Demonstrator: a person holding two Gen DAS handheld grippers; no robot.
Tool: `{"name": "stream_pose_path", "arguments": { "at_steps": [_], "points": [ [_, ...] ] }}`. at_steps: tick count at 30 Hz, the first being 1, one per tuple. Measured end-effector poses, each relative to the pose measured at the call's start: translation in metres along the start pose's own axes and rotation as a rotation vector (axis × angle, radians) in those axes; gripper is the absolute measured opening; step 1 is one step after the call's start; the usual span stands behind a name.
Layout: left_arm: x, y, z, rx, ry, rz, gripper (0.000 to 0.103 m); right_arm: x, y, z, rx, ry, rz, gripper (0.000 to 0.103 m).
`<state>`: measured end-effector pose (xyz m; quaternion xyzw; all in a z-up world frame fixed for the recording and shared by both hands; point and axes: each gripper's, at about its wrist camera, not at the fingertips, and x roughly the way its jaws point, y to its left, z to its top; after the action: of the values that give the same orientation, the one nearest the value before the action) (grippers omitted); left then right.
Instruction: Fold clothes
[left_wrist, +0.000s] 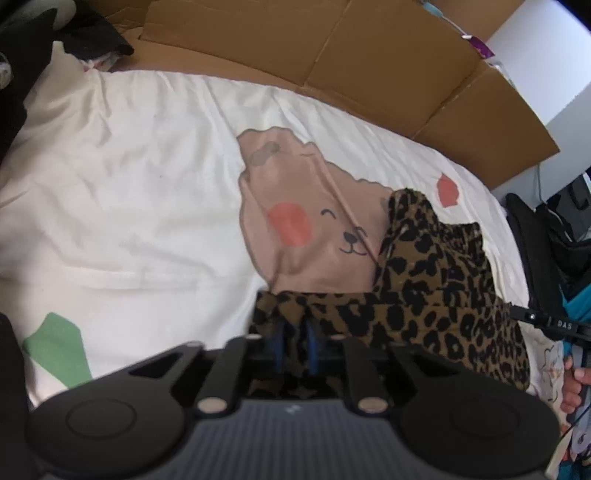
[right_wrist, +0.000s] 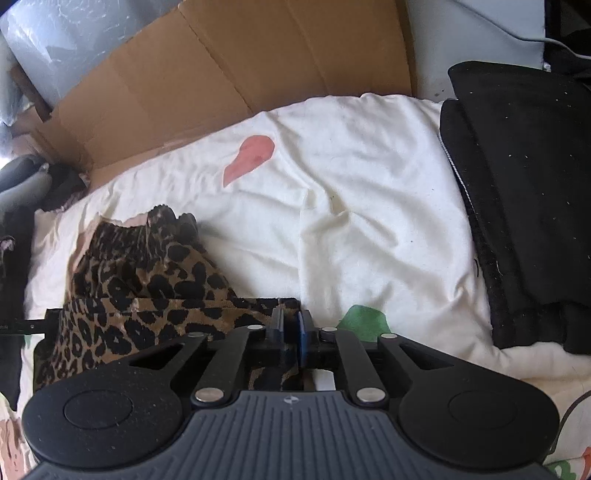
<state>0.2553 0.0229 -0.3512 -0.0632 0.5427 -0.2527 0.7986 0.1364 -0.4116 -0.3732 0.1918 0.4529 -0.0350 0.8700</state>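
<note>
- While both grippers point down at the bed, the leopard-print garment (left_wrist: 436, 295) lies crumpled on the white duvet (left_wrist: 129, 184), partly over its bear print (left_wrist: 314, 229).
- Left gripper (left_wrist: 295, 339): jaws nearly closed, pinching the garment's near edge.
- Right gripper (right_wrist: 290, 332): jaws close together, clamped on the same hem at its other corner.
- Black clothes (right_wrist: 524, 203) stacked on the rt side; cardboard (right_wrist: 221, 74) behind.

left gripper (left_wrist: 294, 341) angled down, jaws narrow, right gripper (right_wrist: 291, 334) likewise

right tongs (right_wrist: 290, 326) pinching leopard-print garment (right_wrist: 147, 295) | on white bedsheet (right_wrist: 369, 221)
</note>
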Motion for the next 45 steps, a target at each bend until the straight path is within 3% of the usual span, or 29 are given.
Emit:
{"name": "stream_pose_path", "arguments": {
  "at_steps": [2,9,10,12,13,15,22,30,33,37,41,45],
  "points": [
    [-0.001,-0.002,0.001,0.009,0.000,0.007,0.033,-0.003,-0.001,-0.001,0.003,-0.011,-0.003,0.031],
    [-0.002,-0.009,0.000,0.062,0.025,0.021,0.033,-0.005,0.002,-0.007,-0.001,-0.018,0.017,0.032],
    [-0.001,-0.009,-0.001,0.060,0.023,0.021,0.033,-0.003,0.002,-0.007,0.007,-0.015,0.029,0.031],
    [0.001,-0.007,-0.003,0.064,0.019,0.025,0.019,0.003,0.002,-0.005,0.009,0.002,0.037,0.025],
    [0.001,-0.005,-0.004,0.068,0.017,0.038,0.009,0.005,0.004,-0.005,0.003,0.005,0.030,0.012],
    [-0.002,0.000,-0.005,0.051,0.005,0.039,0.005,0.003,0.006,-0.003,0.000,-0.006,0.025,0.007],
    [-0.007,0.003,-0.007,0.041,-0.012,0.067,0.003,-0.002,0.010,0.008,0.006,-0.051,0.044,0.004],
    [0.004,-0.001,-0.008,0.071,0.020,0.105,0.005,0.018,0.010,-0.002,-0.029,-0.018,0.028,0.004],
    [0.005,-0.002,-0.007,0.073,0.040,0.110,0.009,0.018,0.010,-0.002,-0.013,-0.018,0.008,0.012],
    [-0.001,0.000,-0.007,0.076,0.071,0.097,0.016,0.006,0.001,-0.002,0.035,-0.037,-0.003,0.039],
    [-0.007,-0.001,-0.013,0.108,0.079,0.112,0.030,-0.004,-0.012,-0.003,0.085,-0.051,0.018,0.039],
    [-0.010,0.007,-0.016,-0.010,0.044,0.110,0.032,-0.007,-0.016,-0.003,0.107,-0.055,0.018,0.039]
  ]
}}
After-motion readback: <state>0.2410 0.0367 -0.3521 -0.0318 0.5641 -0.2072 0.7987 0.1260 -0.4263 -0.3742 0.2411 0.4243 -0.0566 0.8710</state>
